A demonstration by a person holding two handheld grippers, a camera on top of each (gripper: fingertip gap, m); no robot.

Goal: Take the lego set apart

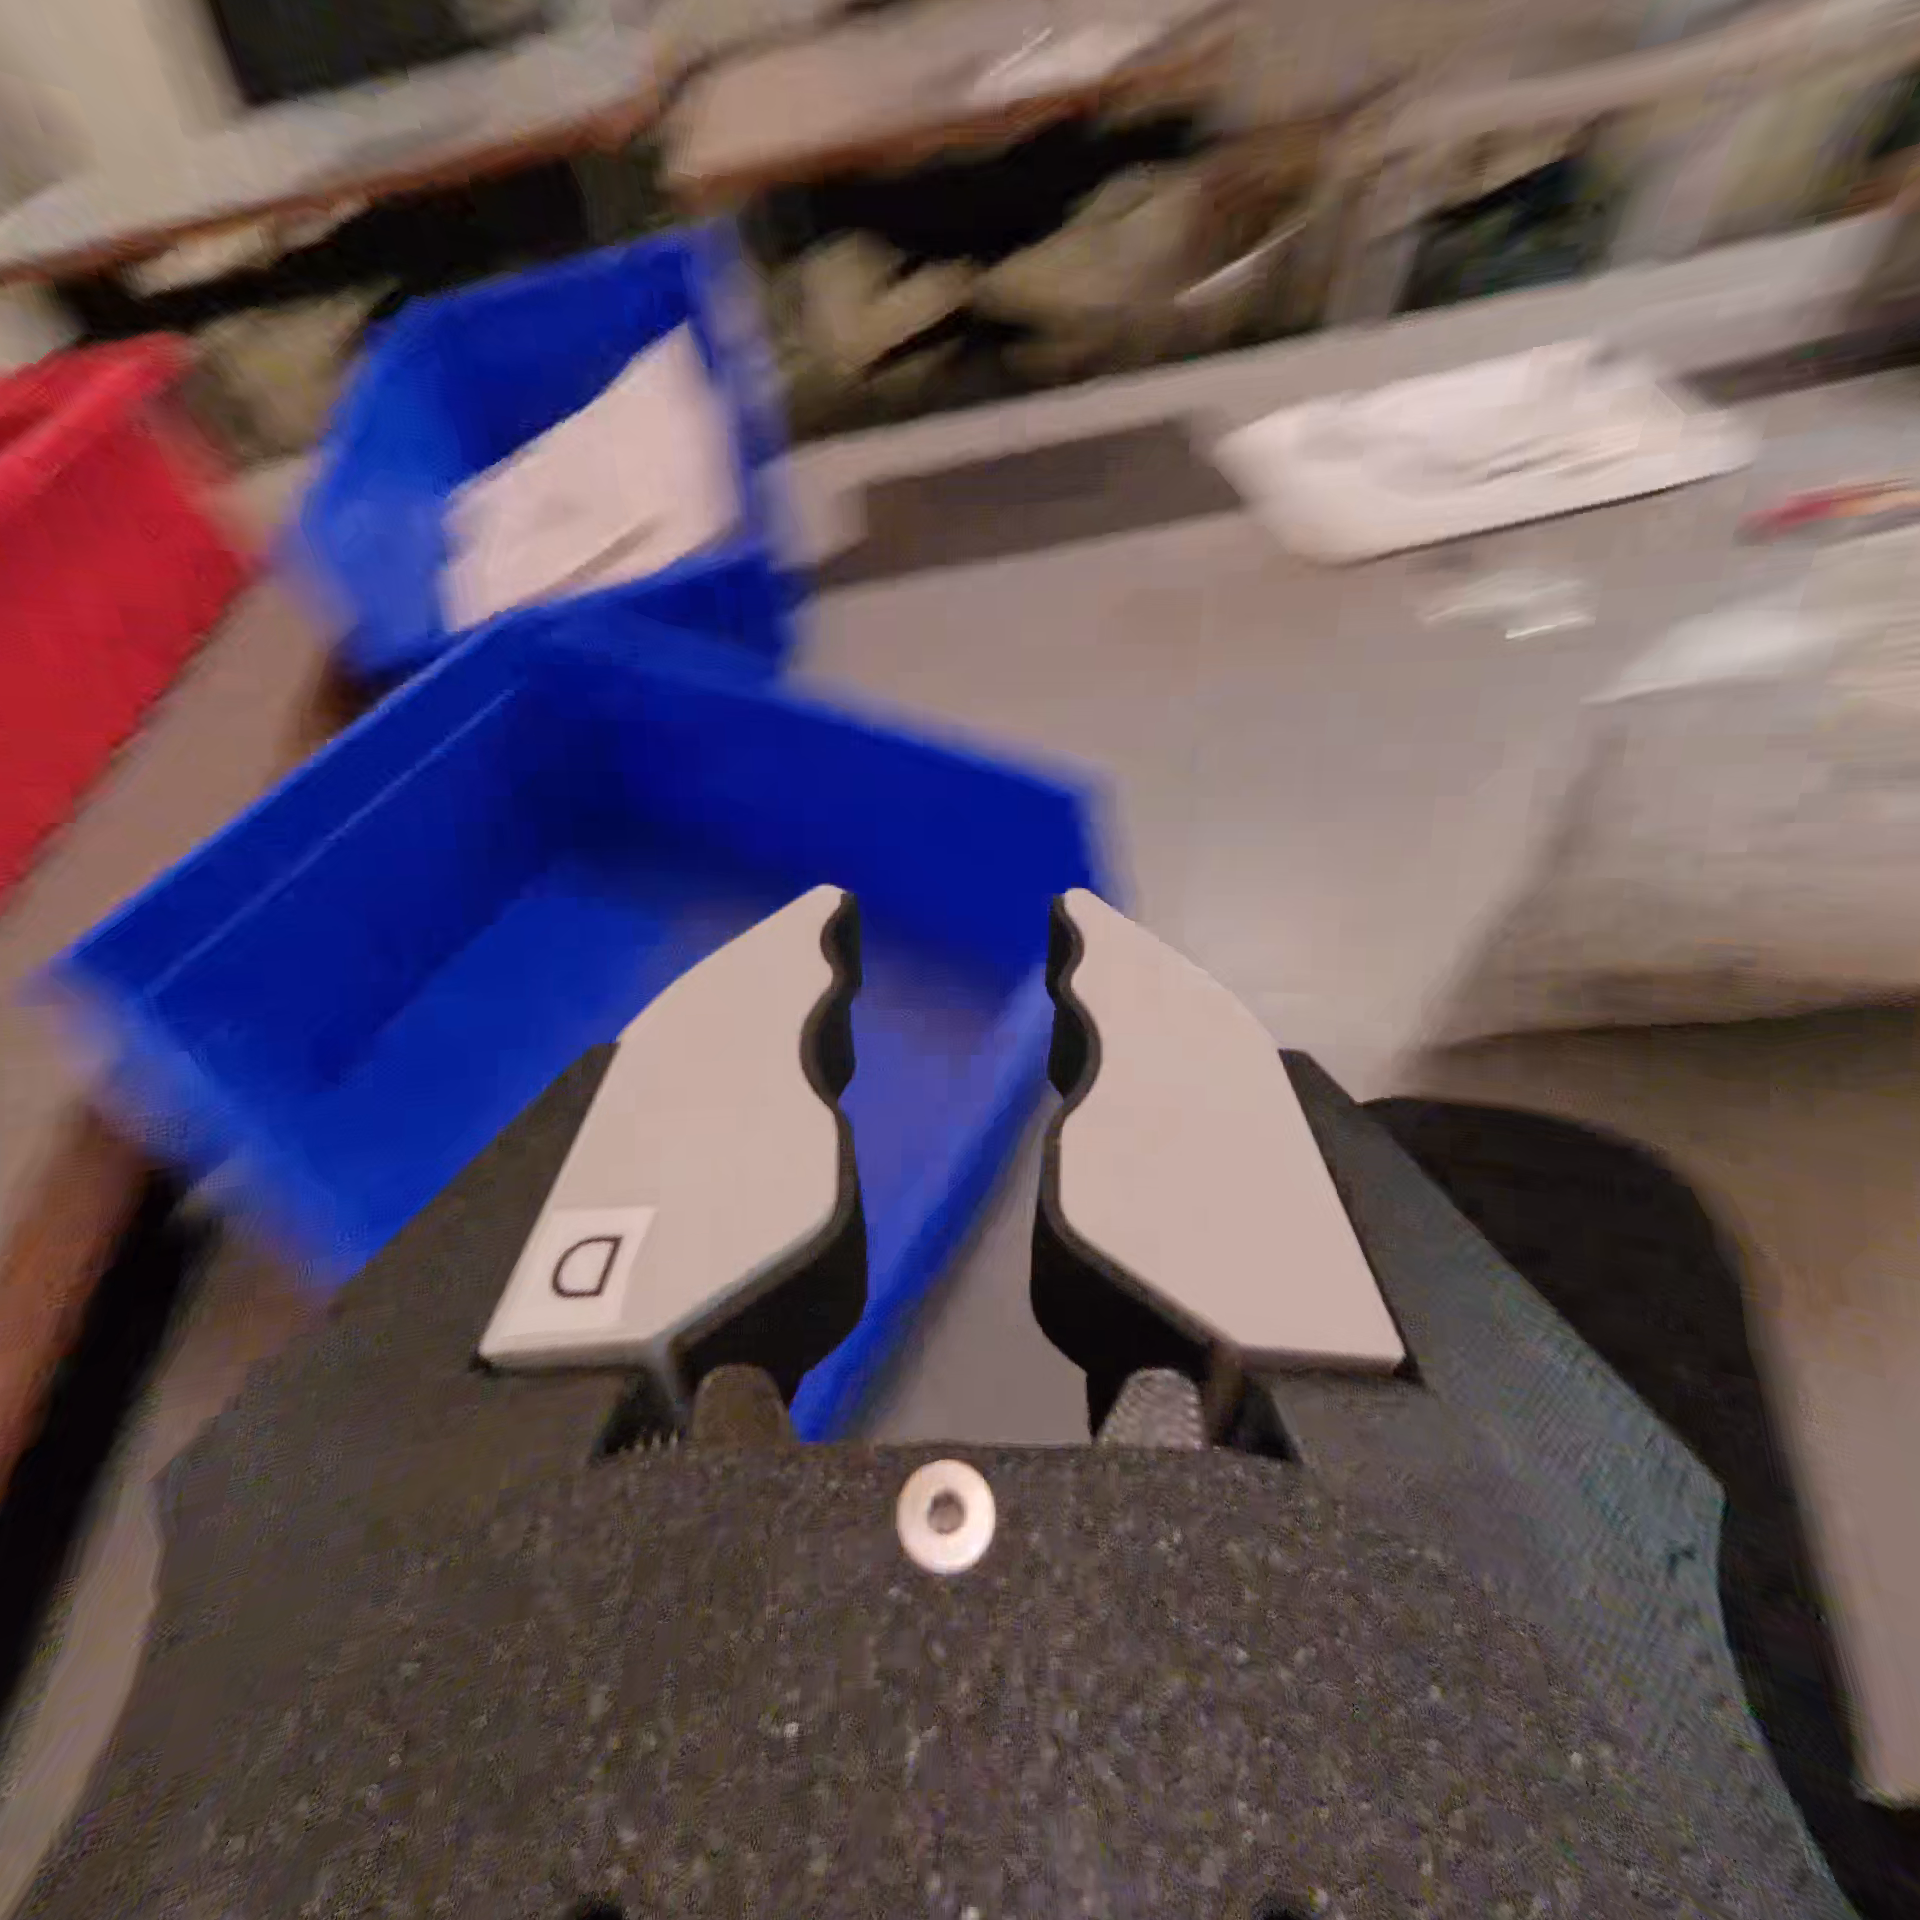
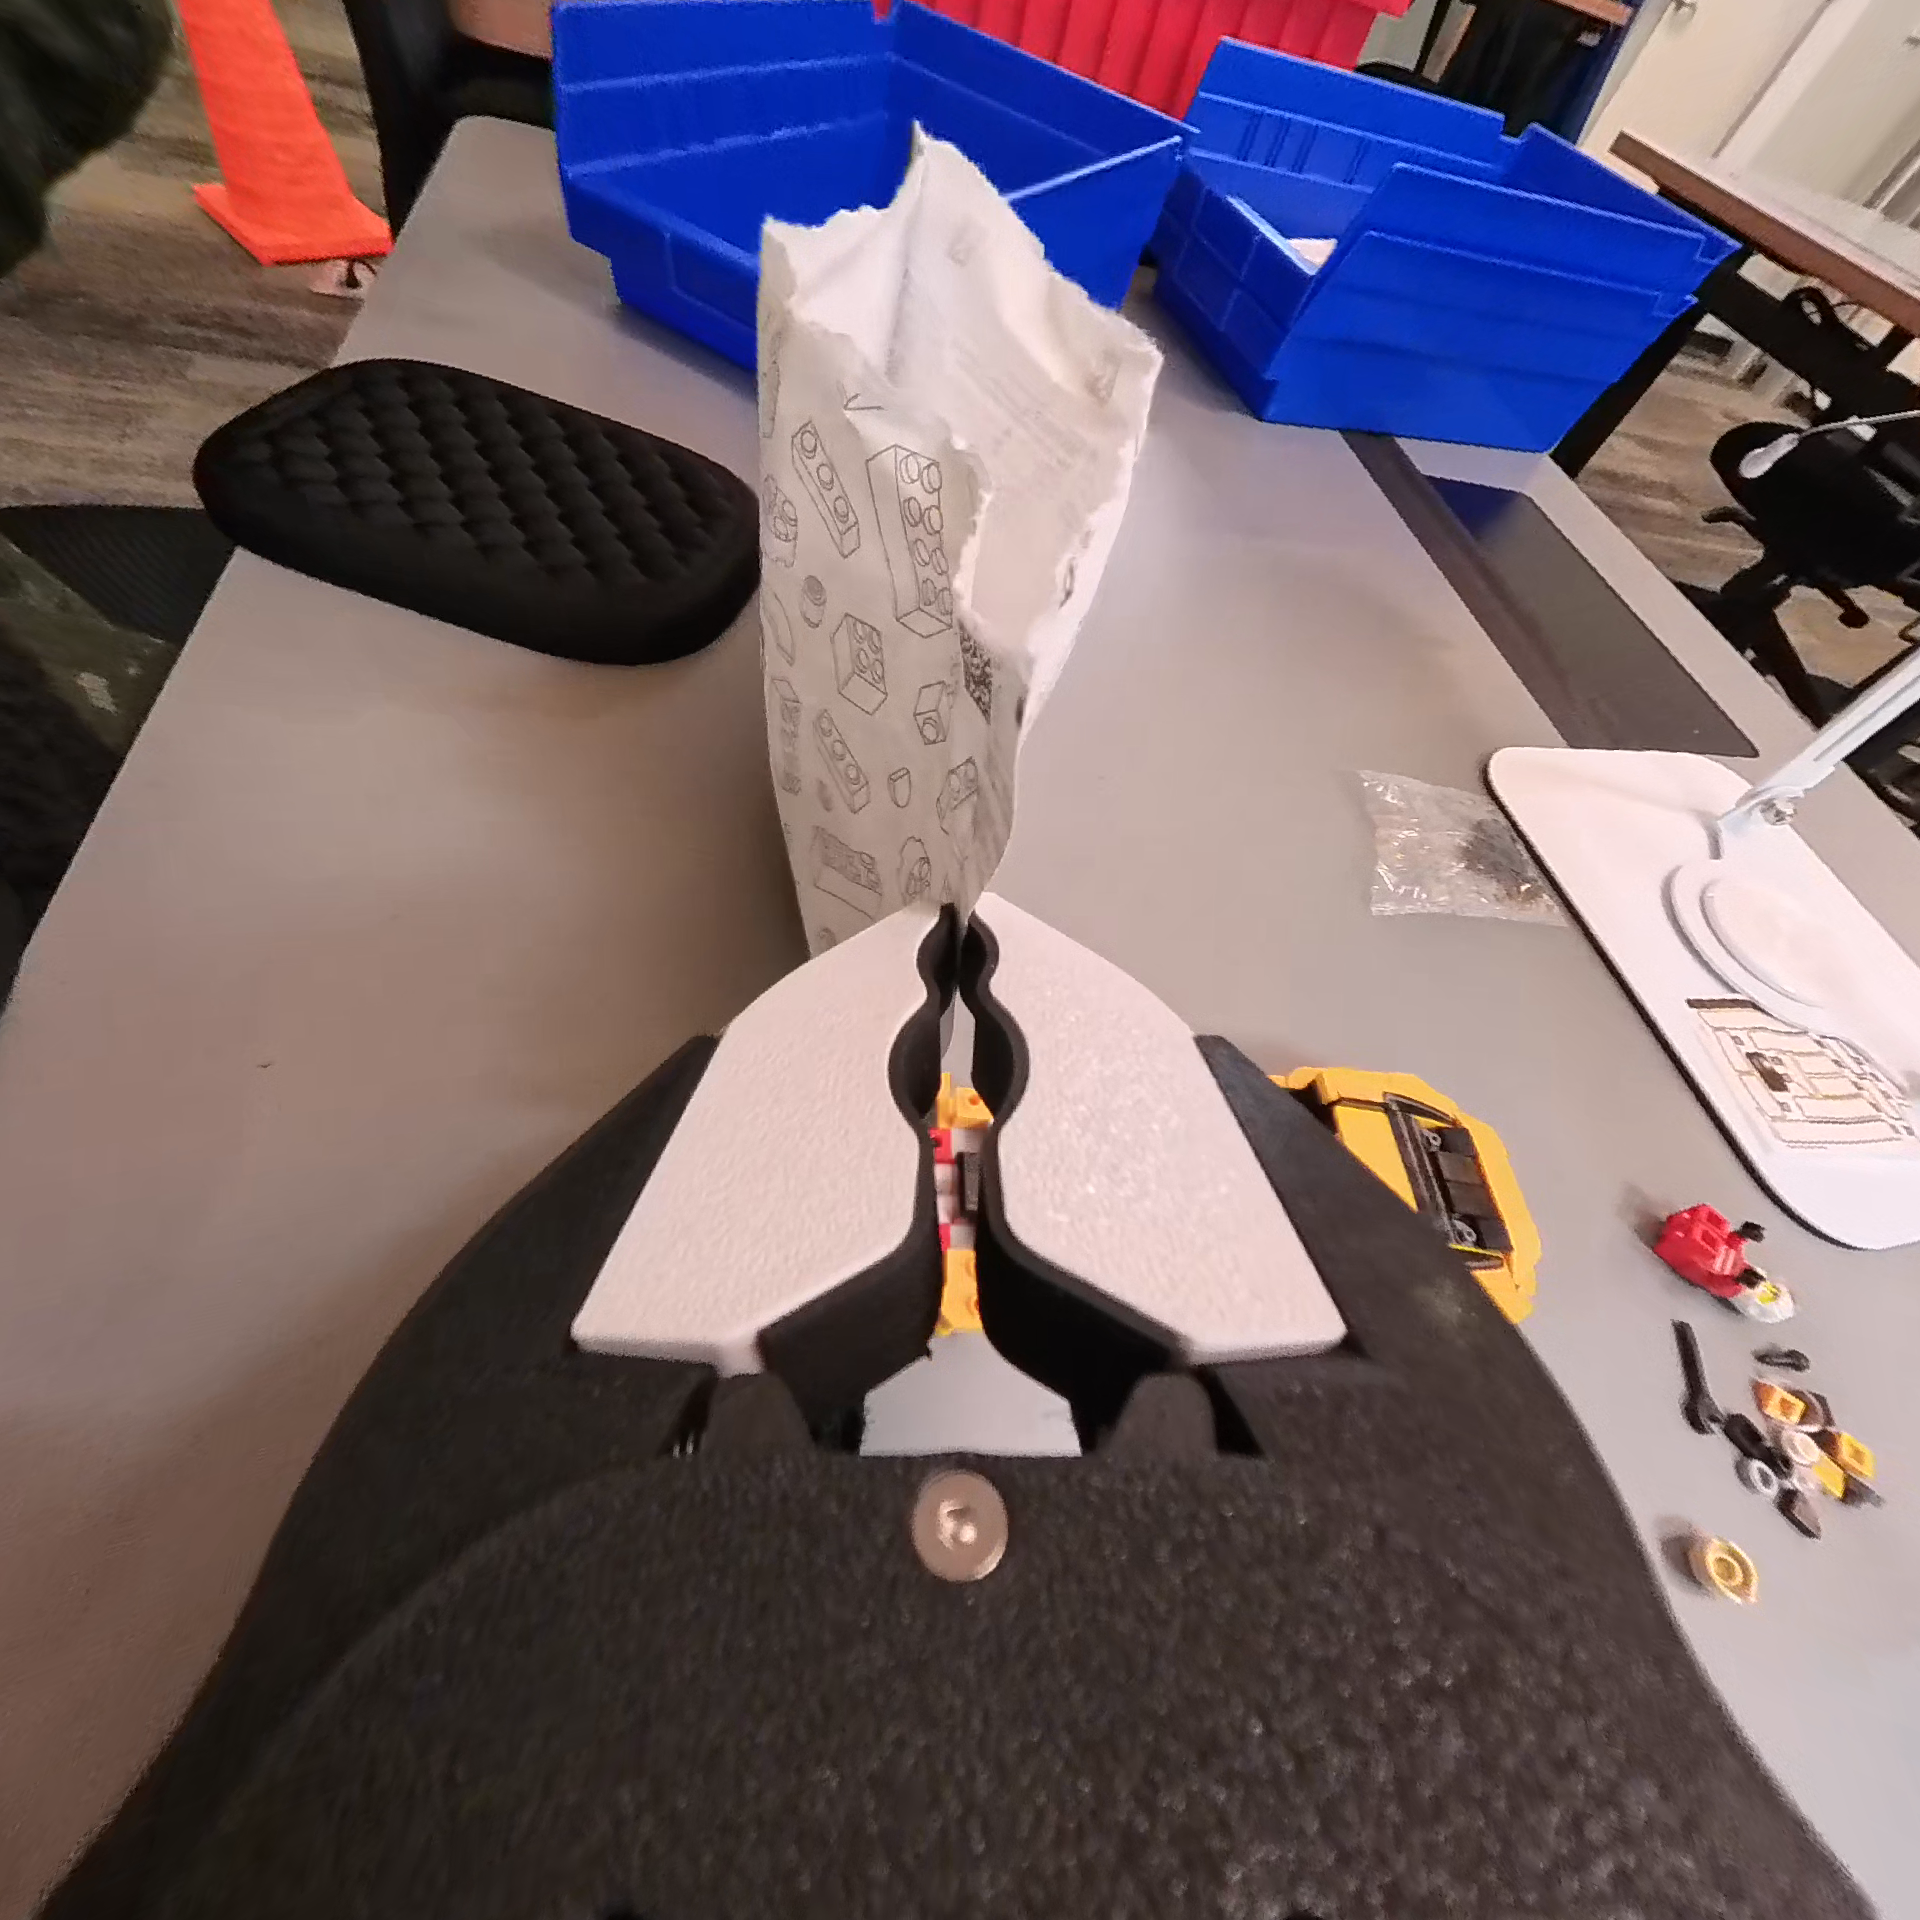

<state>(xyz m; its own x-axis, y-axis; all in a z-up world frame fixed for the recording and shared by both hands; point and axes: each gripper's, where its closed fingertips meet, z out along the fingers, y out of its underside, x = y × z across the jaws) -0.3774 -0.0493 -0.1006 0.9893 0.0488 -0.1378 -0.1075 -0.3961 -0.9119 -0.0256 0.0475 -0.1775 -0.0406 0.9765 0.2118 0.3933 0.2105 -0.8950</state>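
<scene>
My right gripper (image 2: 958, 920) is shut on a torn white paper bag (image 2: 914, 540) printed with brick drawings and holds it upright above the grey table (image 2: 416, 935). A yellow lego car (image 2: 1434, 1174) lies on the table under and right of that gripper, partly hidden by it. A small red lego piece (image 2: 1704, 1242) and several small loose parts (image 2: 1797, 1444) lie to its right. My left gripper (image 1: 951, 925) is open and empty, over the near corner of a blue bin (image 1: 582, 935). The left wrist view is blurred by motion.
Two blue bins (image 2: 831, 135) (image 2: 1455, 270) stand at the table's far edge, a red bin (image 2: 1143, 42) behind them. A black pad (image 2: 478, 520) lies at left, a clear plastic bag (image 2: 1455, 847) and a white lamp base (image 2: 1714, 966) at right. An orange cone (image 2: 281, 135) stands on the floor. Left tips to right tips: about 40 cm.
</scene>
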